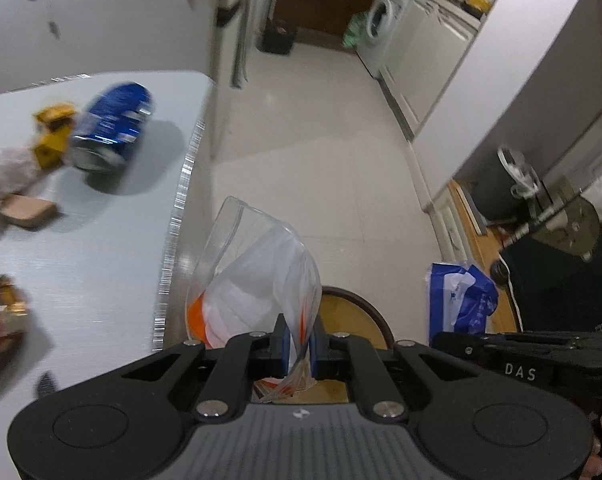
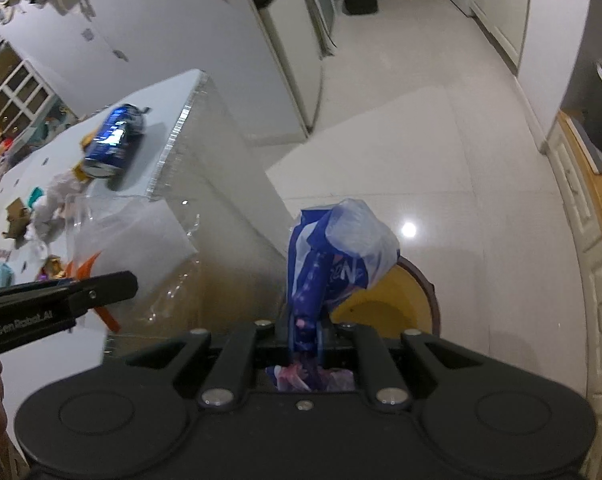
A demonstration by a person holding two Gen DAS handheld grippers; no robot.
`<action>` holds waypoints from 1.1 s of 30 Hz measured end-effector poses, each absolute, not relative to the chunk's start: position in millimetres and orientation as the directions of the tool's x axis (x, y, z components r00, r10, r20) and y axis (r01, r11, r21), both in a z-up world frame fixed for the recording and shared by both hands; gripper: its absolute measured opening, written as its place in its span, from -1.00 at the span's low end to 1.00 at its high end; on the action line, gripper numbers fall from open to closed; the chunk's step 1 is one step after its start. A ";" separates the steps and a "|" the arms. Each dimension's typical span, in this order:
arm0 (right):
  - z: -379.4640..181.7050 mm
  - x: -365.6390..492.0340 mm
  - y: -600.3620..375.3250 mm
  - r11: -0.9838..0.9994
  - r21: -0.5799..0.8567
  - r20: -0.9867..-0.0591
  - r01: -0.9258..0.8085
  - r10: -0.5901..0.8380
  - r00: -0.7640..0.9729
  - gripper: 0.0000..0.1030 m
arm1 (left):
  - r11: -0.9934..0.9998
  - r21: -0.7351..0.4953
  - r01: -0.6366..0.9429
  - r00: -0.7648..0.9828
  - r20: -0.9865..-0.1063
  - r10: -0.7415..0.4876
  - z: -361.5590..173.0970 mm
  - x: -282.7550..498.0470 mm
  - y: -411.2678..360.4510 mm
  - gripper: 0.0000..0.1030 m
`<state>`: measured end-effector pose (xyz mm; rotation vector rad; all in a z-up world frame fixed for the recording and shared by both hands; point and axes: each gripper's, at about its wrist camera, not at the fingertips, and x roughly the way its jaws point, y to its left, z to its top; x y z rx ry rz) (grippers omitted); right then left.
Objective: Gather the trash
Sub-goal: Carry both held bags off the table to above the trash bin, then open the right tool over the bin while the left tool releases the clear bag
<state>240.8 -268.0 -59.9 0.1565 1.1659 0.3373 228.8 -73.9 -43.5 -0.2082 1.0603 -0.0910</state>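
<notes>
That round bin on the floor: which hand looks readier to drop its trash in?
Probably the right tool: its blue wrapper hangs right over the bin. The left tool holds a clear wrapper beside the table edge, nearer the bin's rim.

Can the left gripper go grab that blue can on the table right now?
Probably not yet. The left gripper is already shut on a clear plastic wrapper and is off the table's edge. The blue can lies in the open on the table, so nothing blocks it once the wrapper is dropped.
</notes>
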 end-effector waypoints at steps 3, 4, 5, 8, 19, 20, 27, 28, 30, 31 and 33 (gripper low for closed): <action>-80.2 246.7 -279.6 0.942 0.301 -0.882 -0.147 0.334 0.332 -0.80 | 0.974 -0.226 0.006 0.436 -0.876 -0.205 -62.0 243.8 -90.2 -0.82; -86.1 248.9 -281.7 0.943 0.304 -0.886 -0.137 0.332 0.323 -0.80 | 0.973 -0.229 0.015 0.418 -0.883 -0.214 -67.7 248.4 -95.1 -0.82; -92.5 250.6 -284.8 0.944 0.305 -0.891 -0.125 0.329 0.314 -0.80 | 0.972 -0.232 0.022 0.405 -0.887 -0.221 -73.2 252.9 -100.8 -0.82; -109.5 255.2 -292.9 0.949 0.301 -0.904 -0.091 0.314 0.290 -0.80 | 0.970 -0.240 0.046 0.367 -0.899 -0.240 -91.0 265.1 -115.3 -0.82; -177.3 271.7 -306.2 0.946 0.322 -0.925 -0.017 0.319 0.209 -0.79 | 0.954 -0.295 0.052 0.253 -0.920 -0.298 -157.9 292.4 -134.1 -0.81; -186.4 274.0 -305.0 0.947 0.320 -0.927 -0.016 0.317 0.199 -0.79 | 0.954 -0.296 0.046 0.244 -0.923 -0.298 -165.0 293.5 -134.0 -0.81; -236.6 294.7 -299.2 0.938 0.346 -0.932 0.027 0.341 0.123 -0.75 | 0.957 -0.291 -0.005 0.194 -0.939 -0.284 -207.4 301.7 -127.9 -0.81; -241.5 296.8 -298.0 0.938 0.347 -0.933 0.028 0.342 0.117 -0.73 | 0.956 -0.292 -0.014 0.191 -0.940 -0.284 -212.1 303.4 -125.8 -0.81; -252.0 301.3 -295.9 0.941 0.337 -0.937 0.024 0.333 0.106 -0.71 | 0.956 -0.291 -0.025 0.186 -0.941 -0.282 -220.7 306.4 -123.0 -0.81; -257.3 303.9 -294.5 0.944 0.329 -0.940 0.022 0.326 0.101 -0.70 | 0.957 -0.289 -0.028 0.183 -0.943 -0.279 -224.7 308.0 -121.6 -0.81; -266.9 307.9 -292.5 0.948 0.319 -0.944 0.015 0.317 0.090 -0.64 | 0.959 -0.283 -0.032 0.176 -0.946 -0.273 -231.3 310.9 -121.9 -0.81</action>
